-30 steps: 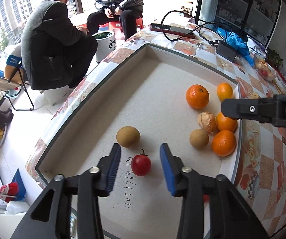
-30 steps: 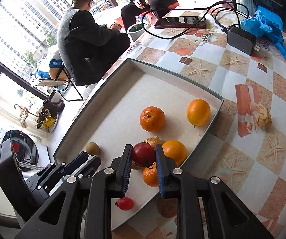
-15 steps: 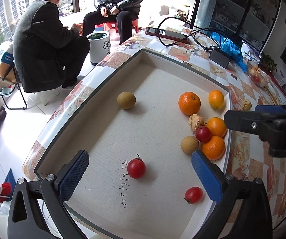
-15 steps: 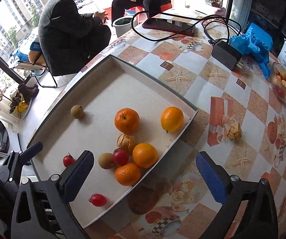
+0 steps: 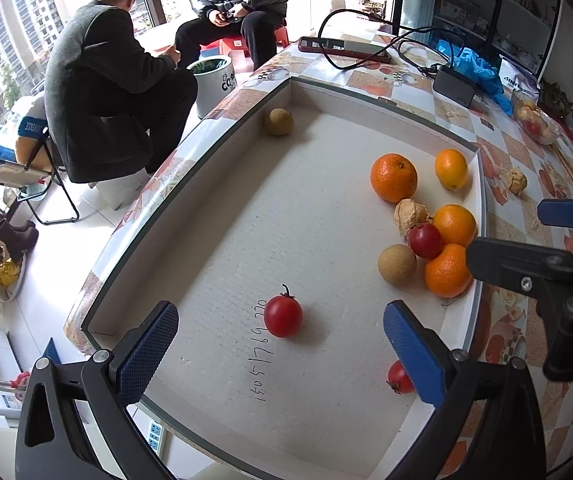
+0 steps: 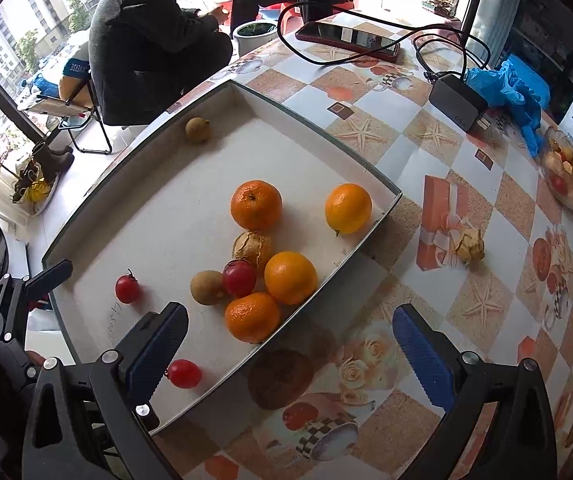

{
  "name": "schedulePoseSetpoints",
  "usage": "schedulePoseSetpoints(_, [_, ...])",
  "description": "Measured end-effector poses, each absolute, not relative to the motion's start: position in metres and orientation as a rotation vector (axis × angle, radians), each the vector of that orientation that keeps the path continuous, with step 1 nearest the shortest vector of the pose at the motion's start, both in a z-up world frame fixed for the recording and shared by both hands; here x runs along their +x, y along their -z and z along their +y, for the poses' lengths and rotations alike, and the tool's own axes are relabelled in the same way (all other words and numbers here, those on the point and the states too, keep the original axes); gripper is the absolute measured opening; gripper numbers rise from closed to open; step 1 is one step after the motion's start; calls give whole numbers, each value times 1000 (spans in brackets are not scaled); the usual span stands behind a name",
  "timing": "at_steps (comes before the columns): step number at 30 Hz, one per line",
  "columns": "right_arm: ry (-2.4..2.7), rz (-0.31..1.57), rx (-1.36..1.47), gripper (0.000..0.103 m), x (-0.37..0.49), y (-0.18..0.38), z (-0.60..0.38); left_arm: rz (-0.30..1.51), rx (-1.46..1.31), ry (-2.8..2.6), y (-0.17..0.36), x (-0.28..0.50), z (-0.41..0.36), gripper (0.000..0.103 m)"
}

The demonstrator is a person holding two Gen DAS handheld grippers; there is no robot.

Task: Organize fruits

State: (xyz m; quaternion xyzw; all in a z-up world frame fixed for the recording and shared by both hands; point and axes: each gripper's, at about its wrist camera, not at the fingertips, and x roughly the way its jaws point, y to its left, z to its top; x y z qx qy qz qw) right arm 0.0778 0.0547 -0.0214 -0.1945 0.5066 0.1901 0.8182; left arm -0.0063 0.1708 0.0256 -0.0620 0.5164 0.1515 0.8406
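A white foam tray (image 5: 246, 240) (image 6: 158, 216) holds the fruit. Several oranges (image 5: 393, 177) (image 6: 256, 204), a husked fruit (image 5: 410, 216), a brown longan (image 5: 396, 264) and a cherry tomato (image 5: 425, 240) (image 6: 239, 278) cluster at its right side. One cherry tomato (image 5: 283, 316) (image 6: 127, 289) lies between my left fingers' line, another (image 5: 399, 377) (image 6: 183, 373) near the front edge. A second longan (image 5: 278, 121) (image 6: 197, 130) sits in the far corner. My left gripper (image 5: 280, 354) is open and empty above the tray's front. My right gripper (image 6: 290, 356) is open and empty over the tray's right edge.
The patterned table (image 6: 466, 280) carries a loose husked fruit (image 6: 469, 245), a glass bowl of fruit (image 6: 566, 172), a black adapter with cables (image 6: 457, 103), a phone (image 6: 348, 38) and blue gloves (image 6: 518, 92). Two seated people (image 5: 118, 92) are beyond the table's far edge.
Both grippers opened wide and drew back. The right one released its cherry tomato into the fruit cluster. The longan that lay beside the left fingers now sits in the tray's far corner.
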Motion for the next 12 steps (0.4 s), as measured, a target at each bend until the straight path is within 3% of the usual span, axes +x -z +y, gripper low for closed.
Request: schedulePoseSetpoints(12, [-417, 1082, -411, 103, 72, 27, 56, 1084, -104, -278, -23, -10, 164, 103])
